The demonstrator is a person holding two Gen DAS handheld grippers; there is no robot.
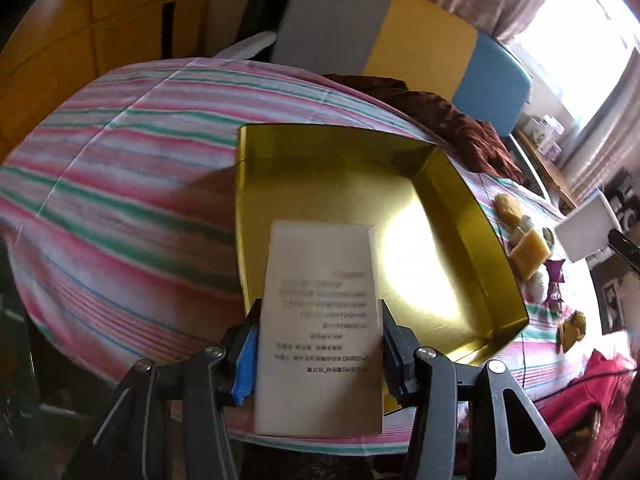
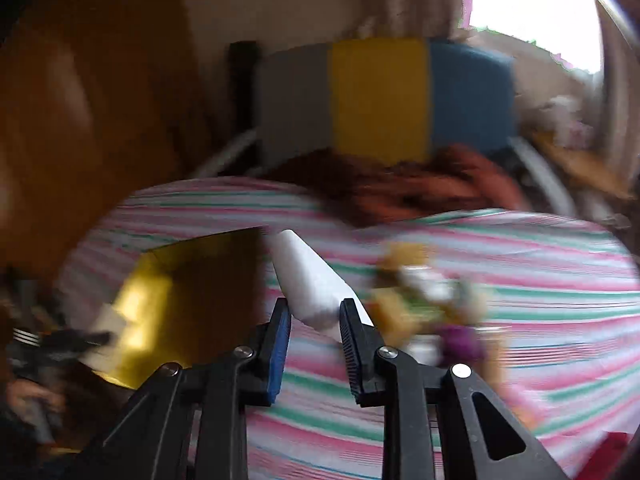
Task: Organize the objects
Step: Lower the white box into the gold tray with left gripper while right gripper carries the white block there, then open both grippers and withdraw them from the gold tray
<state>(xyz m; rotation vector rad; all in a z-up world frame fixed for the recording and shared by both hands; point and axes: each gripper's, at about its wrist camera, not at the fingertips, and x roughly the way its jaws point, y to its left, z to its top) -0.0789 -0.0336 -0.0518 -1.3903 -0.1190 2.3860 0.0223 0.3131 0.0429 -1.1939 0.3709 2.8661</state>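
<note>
Over the gold box (image 1: 460, 184), left gripper (image 1: 320, 344) clamping a blur-printed white packet (image 1: 324, 320); right gripper (image 2: 314, 312) pinching a smeared white pack (image 2: 308, 280).

Striped bed sheet (image 1: 120, 168) carries gold tin (image 1: 472, 216), small snacks (image 1: 528, 252), brown cloth (image 1: 460, 128).

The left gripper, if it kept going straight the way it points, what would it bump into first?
Probably the gold box. The left gripper holds a white card aimed into its open inside, so the card's front edge would likely meet the box floor first; depth is unclear.
</note>
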